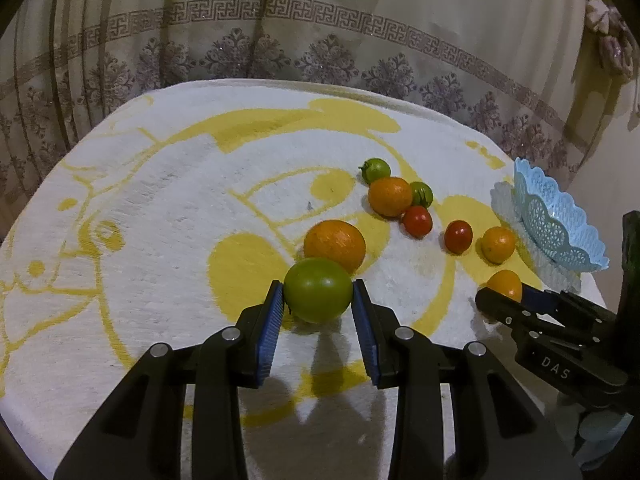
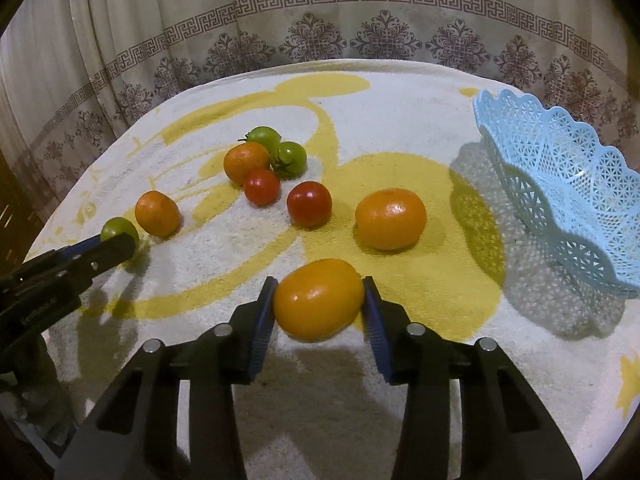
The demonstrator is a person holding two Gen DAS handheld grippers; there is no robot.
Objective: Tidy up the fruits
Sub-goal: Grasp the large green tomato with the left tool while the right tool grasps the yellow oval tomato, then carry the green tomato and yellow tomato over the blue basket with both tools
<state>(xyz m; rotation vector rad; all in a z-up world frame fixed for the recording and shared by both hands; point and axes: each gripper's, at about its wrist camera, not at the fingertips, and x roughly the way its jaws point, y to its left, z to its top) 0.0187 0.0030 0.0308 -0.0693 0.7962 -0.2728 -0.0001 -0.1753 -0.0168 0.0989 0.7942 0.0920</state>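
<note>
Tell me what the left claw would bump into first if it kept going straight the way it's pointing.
Probably the large orange fruit, right behind the round green tomato that the left claw is shut on; whether fruit and tomato touch is unclear.

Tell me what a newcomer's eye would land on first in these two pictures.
Two fruits caught at once: the left gripper is shut on a green tomato at the table's near side, and the right gripper is shut on a yellow-orange fruit. Next comes the empty, pale blue lace-pattern basket at the right edge, then the loose red, orange and green fruits scattered mid-cloth.
</note>
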